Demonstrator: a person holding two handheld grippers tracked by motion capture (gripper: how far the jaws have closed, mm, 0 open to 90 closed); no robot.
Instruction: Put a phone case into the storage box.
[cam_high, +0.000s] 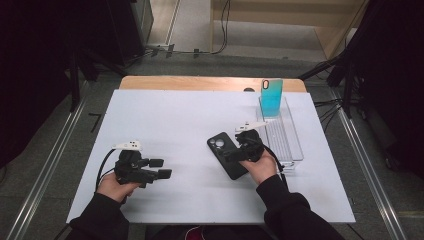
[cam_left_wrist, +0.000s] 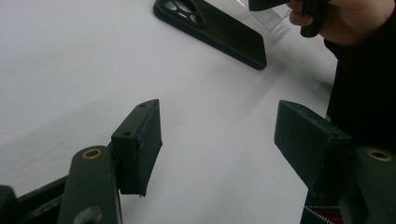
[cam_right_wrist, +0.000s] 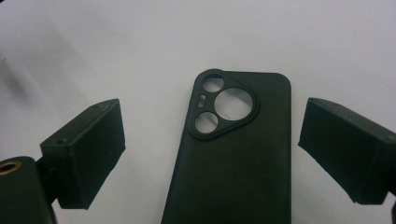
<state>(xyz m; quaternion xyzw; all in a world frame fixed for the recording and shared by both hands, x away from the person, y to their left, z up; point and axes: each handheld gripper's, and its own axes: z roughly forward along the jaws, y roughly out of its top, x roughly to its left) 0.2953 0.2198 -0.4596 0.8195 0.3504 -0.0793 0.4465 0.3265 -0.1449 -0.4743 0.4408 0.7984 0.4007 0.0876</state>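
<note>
A black phone case (cam_high: 220, 146) lies back up on the white table (cam_high: 165, 115), its camera cut-outs toward the far end. My right gripper (cam_high: 234, 154) hovers over its right side, open. In the right gripper view the case (cam_right_wrist: 233, 158) lies between and beyond the two spread jaws of the right gripper (cam_right_wrist: 212, 128), and nothing is gripped. My left gripper (cam_high: 161, 168) rests open at the front left, well apart from the case. The left gripper (cam_left_wrist: 219, 130) has bare table between its jaws, with the case (cam_left_wrist: 215, 28) farther off.
A clear plastic tray (cam_high: 287, 140) stands along the table's right side. A teal phone case (cam_high: 271, 97) stands upright at its far end. The person's right hand (cam_left_wrist: 345, 18) and dark sleeve are at the right of the left gripper view.
</note>
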